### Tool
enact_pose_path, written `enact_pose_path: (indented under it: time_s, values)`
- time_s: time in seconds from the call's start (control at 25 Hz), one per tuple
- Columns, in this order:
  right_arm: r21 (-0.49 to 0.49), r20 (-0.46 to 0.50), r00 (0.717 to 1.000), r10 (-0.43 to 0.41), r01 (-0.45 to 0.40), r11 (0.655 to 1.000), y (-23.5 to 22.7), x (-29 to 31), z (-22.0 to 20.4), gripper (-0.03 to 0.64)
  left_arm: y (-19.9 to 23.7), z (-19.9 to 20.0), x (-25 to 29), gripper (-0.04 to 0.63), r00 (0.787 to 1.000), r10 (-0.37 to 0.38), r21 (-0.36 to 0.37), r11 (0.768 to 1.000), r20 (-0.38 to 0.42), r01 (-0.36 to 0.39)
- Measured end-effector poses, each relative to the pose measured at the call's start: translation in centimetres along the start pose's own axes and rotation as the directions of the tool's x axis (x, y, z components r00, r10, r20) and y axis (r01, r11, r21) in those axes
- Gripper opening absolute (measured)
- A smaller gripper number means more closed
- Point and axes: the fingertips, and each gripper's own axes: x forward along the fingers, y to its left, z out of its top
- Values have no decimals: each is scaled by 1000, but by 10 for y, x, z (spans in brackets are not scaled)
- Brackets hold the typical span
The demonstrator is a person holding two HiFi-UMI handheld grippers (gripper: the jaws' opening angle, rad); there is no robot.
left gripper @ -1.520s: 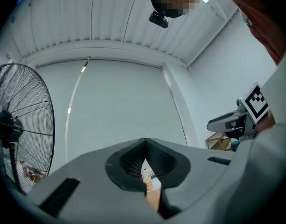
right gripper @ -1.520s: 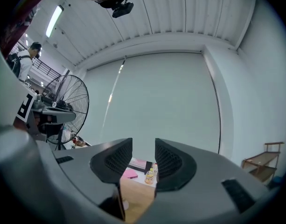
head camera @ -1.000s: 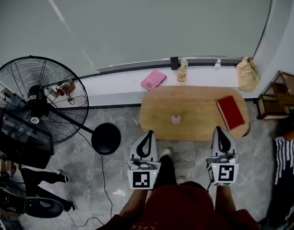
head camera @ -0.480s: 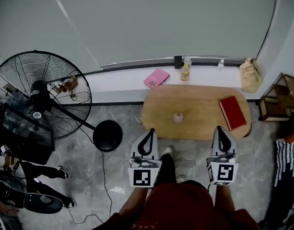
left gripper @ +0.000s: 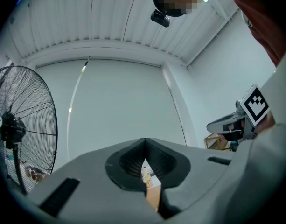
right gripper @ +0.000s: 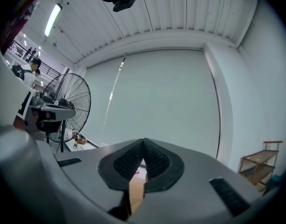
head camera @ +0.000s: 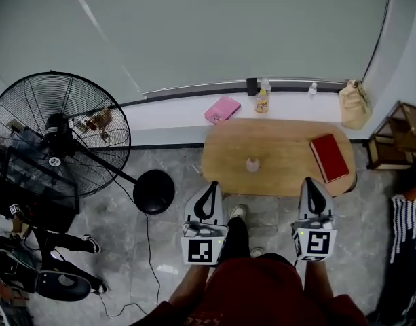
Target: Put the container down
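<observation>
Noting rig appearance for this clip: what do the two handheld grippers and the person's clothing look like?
The left gripper and right gripper are alike: pale grey shells tapering to a point, with black ribbed pads lining the inside of the jaws. Each has a cube with black-and-white square markers at its rear end. The person wears a dark red garment.

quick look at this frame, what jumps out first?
The big black floor fan fills the left side. Ahead, the oval wooden table carries a small pink container at its middle and a red book at its right end. The left gripper and right gripper hang shut and empty by its near edge.
</observation>
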Motion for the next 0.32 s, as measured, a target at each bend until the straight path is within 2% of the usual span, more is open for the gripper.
enact_pose_path:
  time_s: [0.32]
  values:
    - [0,10,1000,1,-1,1000,-6,-10,5,-2,-9,8,-6,5,1000,6,19,1000,8,-6]
